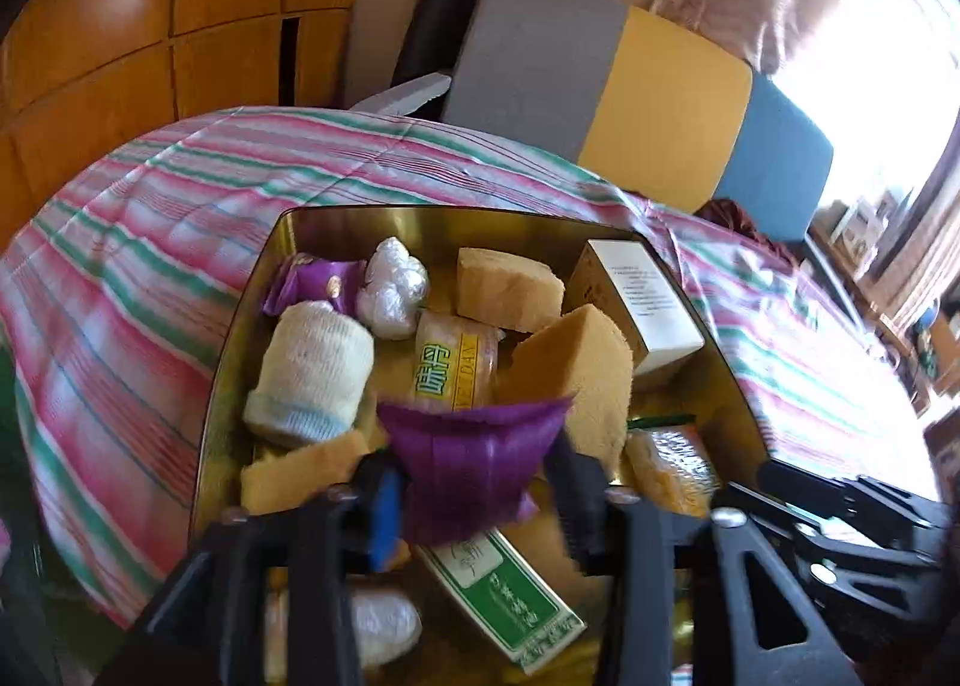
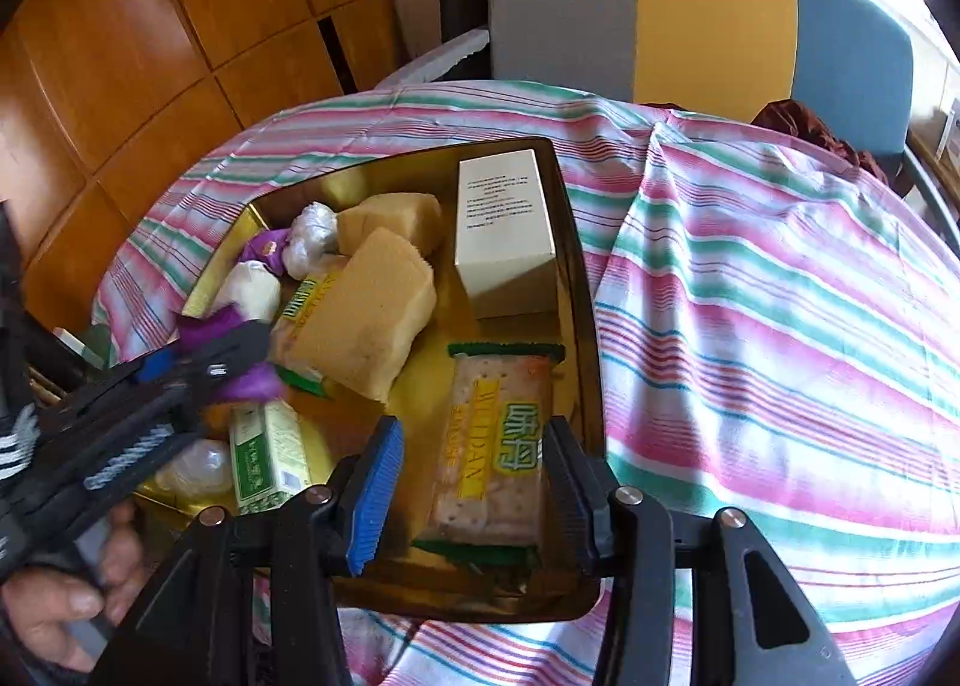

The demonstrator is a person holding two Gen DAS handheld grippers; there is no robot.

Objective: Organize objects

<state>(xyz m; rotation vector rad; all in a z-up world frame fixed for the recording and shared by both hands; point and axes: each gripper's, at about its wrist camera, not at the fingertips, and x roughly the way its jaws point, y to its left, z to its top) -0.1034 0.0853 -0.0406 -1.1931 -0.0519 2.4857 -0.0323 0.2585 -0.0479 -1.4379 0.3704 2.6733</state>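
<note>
Crackers nearest: straddled the cracker packet (image 2: 486, 446) with the right tool (image 2: 471, 482), spread wide, gold showing between the blue pad and the wrapper, so no pinch. Lay flat in the near right corner of the gold tray (image 2: 576, 290), that packet, green-edged and lengthwise.

Off to the left, gripped the handle of the left tool (image 1: 477, 491) with a bare hand (image 2: 54, 596). Reached in over the tray's near left part, tool spread as well, with a purple packet (image 1: 474, 464) spanning the gap between the pads; looked loose rather than squeezed, though blurred.

Under and just past it, had a green box (image 1: 510, 608) and a second cracker packet. Further in, held two yellow sponge blocks (image 2: 366, 314), one leaning on the other, beside a rolled pale sock (image 1: 315, 380). Against the far wall, kept a crumpled white plastic wad (image 1: 393, 290), another purple wrapper and, in the far right corner, an upright white carton (image 2: 501, 224).

Rested, tray and all, on a pink-and-green striped cloth (image 2: 780, 296). Beyond that, backed by a grey, yellow and blue chair (image 2: 708, 8) and orange wooden panels (image 2: 150, 26).
</note>
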